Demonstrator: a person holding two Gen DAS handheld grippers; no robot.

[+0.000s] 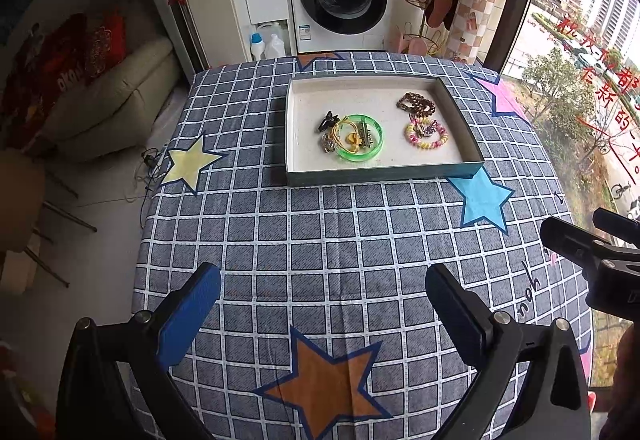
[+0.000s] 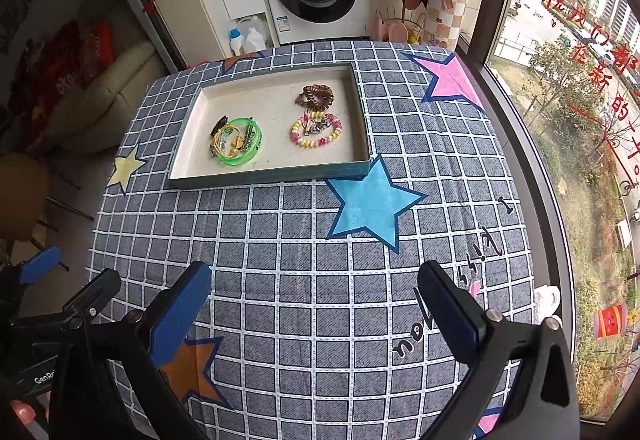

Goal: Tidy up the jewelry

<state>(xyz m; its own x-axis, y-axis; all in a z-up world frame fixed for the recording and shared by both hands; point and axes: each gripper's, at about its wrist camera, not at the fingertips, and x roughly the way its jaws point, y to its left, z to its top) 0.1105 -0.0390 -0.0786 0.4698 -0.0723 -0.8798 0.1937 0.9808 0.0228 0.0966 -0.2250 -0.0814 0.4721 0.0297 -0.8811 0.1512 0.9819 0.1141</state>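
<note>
While both the left tongs (image 1: pixel 322 294) and the right tongs (image 2: pixel 314 294) hang released and empty over the near worktop (image 1: pixel 280 240), the jewelry lies in the far tray (image 1: pixel 384 174), where the tangled pieces inside the green bangle (image 1: pixel 360 142) could lift together.

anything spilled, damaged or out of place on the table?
Nothing spilled or damaged. All jewelry sits inside the shallow grey-rimmed tray: the translucent green bangle ringing a tangle of clips and yellow ties, the brown coiled hair tie, and the pink-yellow beaded bracelet. Both grippers, left gripper and right gripper, are open and empty.
</note>
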